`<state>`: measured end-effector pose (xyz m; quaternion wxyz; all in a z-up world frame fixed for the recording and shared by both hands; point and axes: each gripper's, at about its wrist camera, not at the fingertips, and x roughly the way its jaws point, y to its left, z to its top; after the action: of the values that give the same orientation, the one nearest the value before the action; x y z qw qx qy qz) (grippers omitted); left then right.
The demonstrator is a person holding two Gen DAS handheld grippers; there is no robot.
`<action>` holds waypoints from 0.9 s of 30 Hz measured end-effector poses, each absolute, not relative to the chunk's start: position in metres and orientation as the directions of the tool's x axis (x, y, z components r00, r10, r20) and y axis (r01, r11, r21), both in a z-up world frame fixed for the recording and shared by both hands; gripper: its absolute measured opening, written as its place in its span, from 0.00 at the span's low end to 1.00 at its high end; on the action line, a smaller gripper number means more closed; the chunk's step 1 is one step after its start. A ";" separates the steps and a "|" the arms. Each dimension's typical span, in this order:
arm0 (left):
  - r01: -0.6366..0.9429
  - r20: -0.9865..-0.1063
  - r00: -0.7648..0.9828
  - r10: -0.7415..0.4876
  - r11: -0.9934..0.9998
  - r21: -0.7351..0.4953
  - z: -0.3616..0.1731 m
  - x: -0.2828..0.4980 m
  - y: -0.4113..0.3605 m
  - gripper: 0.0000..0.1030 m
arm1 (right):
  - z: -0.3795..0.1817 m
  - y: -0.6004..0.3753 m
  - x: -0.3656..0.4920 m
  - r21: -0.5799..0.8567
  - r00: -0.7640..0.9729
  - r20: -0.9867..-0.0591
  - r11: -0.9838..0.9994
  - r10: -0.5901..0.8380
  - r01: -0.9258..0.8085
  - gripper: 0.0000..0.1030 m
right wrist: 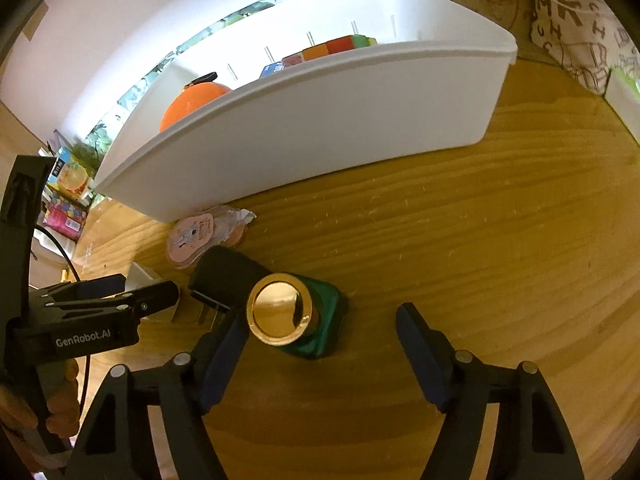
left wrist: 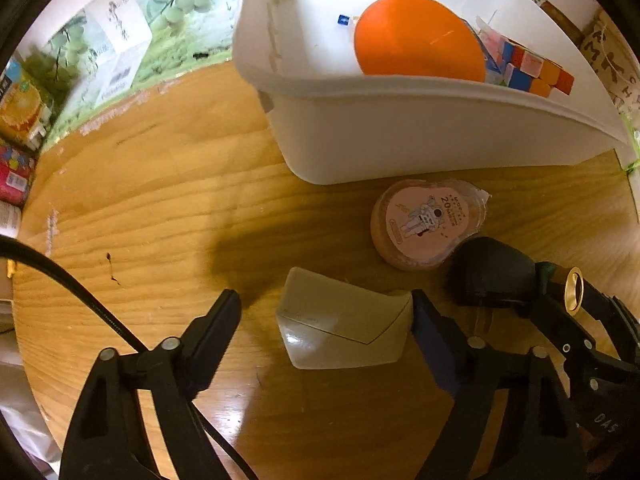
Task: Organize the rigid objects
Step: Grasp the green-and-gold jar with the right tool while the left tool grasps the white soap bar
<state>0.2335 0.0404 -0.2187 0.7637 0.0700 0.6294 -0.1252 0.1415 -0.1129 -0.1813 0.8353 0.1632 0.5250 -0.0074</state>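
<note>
On the wooden worktop point(right wrist: 460, 264) stands a long white plastic bin point(right wrist: 320, 120), the landmark for everything else. Inside the bin, toward its left end as the right wrist view shows it, sits an orange ball-shaped object point(left wrist: 416, 36) with a dark, coppery fitting on top; next to it, further along the bin, lies a colourful twisty cube puzzle point(left wrist: 532, 70).

Just in front of the bin's near wall, close to its left end, lies a small pink packet with an astronaut label point(left wrist: 428, 224). Nearer the cameras than the packet, and further from the bin, a black plug adapter point(right wrist: 224, 280) lies with its metal prongs showing, and just beside it stands a green bottle with a shiny gold cap point(right wrist: 296, 320). Furthest left of these, well out from the bin, rests a pale beige wedge-shaped block point(left wrist: 348, 328).

The left hand-held gripper point(left wrist: 326, 316) is held over the beige block with its jaws spread to either side; the right pad looks just against the block's edge, the left pad stands clear, so nothing is clamped. The right hand-held gripper point(right wrist: 320, 334) straddles the green bottle, jaws apart, its left pad close by the gold cap and its right pad well clear; it grips nothing.
</note>
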 end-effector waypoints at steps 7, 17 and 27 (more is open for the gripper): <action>0.267 -0.975 0.187 -0.119 0.961 -0.066 -0.220 0.231 0.041 0.77 | -0.182 -0.105 0.148 0.233 0.447 -0.883 0.960 0.143 0.153 0.60; 0.288 -0.972 0.214 -0.099 0.957 -0.035 -0.212 0.223 0.029 0.65 | -0.181 -0.089 0.153 0.177 0.429 -0.895 0.980 0.121 0.093 0.47; 0.303 -0.976 0.198 -0.094 0.953 -0.031 -0.212 0.213 0.028 0.65 | -0.183 -0.080 0.148 0.166 0.386 -0.915 0.981 0.117 0.097 0.47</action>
<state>0.2127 0.0284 -0.2115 0.7693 0.0841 0.6200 -0.1291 0.1476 -0.0804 -0.1826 0.8270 0.0965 0.5538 0.0059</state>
